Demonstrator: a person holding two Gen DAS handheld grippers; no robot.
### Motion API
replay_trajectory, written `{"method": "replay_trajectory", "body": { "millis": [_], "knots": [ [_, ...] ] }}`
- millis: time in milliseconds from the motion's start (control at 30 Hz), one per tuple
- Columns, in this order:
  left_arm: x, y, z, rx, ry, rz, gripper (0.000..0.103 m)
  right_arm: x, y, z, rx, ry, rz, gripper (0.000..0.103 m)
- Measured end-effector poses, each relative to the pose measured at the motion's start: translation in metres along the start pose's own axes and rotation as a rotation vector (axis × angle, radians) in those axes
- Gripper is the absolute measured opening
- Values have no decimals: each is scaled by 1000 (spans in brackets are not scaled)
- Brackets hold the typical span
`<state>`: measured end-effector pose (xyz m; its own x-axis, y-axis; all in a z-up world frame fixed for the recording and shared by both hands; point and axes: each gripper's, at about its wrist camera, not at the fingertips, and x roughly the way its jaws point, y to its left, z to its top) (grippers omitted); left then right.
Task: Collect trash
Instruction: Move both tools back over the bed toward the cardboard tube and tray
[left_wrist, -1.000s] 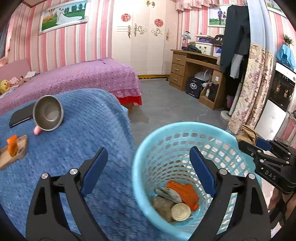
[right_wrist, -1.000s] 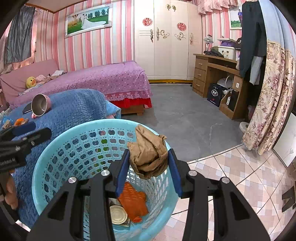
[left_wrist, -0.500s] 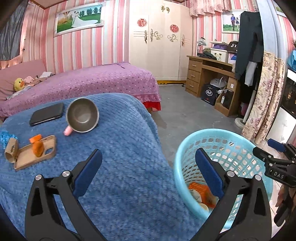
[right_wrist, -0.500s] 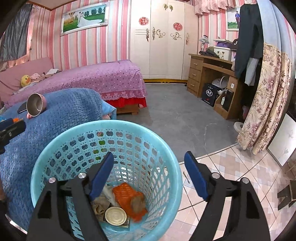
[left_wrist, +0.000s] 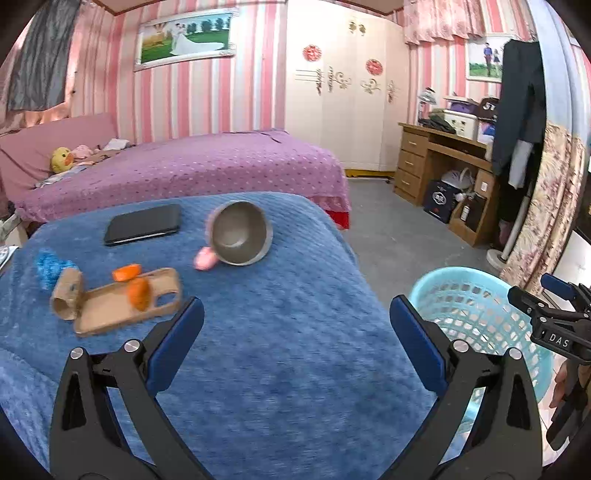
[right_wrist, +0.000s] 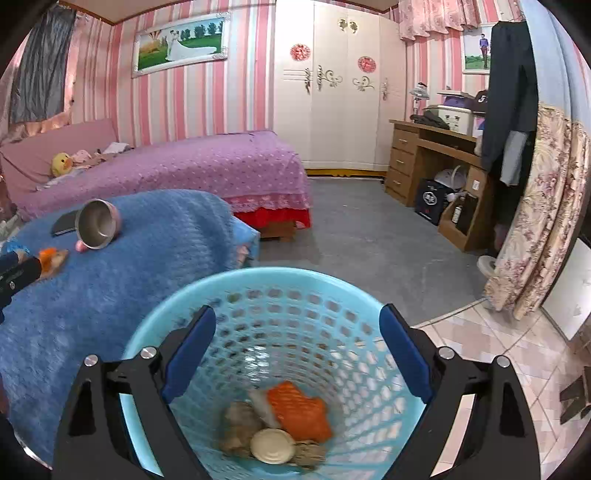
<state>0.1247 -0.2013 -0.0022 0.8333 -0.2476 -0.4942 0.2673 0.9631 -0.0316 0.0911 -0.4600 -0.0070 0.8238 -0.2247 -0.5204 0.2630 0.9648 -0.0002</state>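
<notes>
Left of the blue basket (left_wrist: 476, 306) on the table lies a cardboard tube (left_wrist: 67, 294), probably light and crushable, best pinched softly across its middle; left gripper (left_wrist: 295, 347) spread and empty, right gripper (right_wrist: 295, 354) just opening, holding nothing.

The right gripper (left_wrist: 554, 295) body reads "DAS".

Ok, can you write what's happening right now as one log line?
right gripper: jaws just opened, empty, over basket | left gripper: open, empty, above blue blanket | cardboard tube: on blanket
</notes>
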Motion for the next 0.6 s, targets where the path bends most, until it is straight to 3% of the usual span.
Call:
{"method": "replay_trajectory", "body": {
  "millis": [400, 600],
  "knots": [
    [-24, 89, 6, 11, -16, 117, 97, 7, 79, 11, -67, -2, 72, 88],
    [-20, 134, -1, -31, 0, 161, 97, 12, 113, 11, -93, 3, 90, 88]
  ]
}}
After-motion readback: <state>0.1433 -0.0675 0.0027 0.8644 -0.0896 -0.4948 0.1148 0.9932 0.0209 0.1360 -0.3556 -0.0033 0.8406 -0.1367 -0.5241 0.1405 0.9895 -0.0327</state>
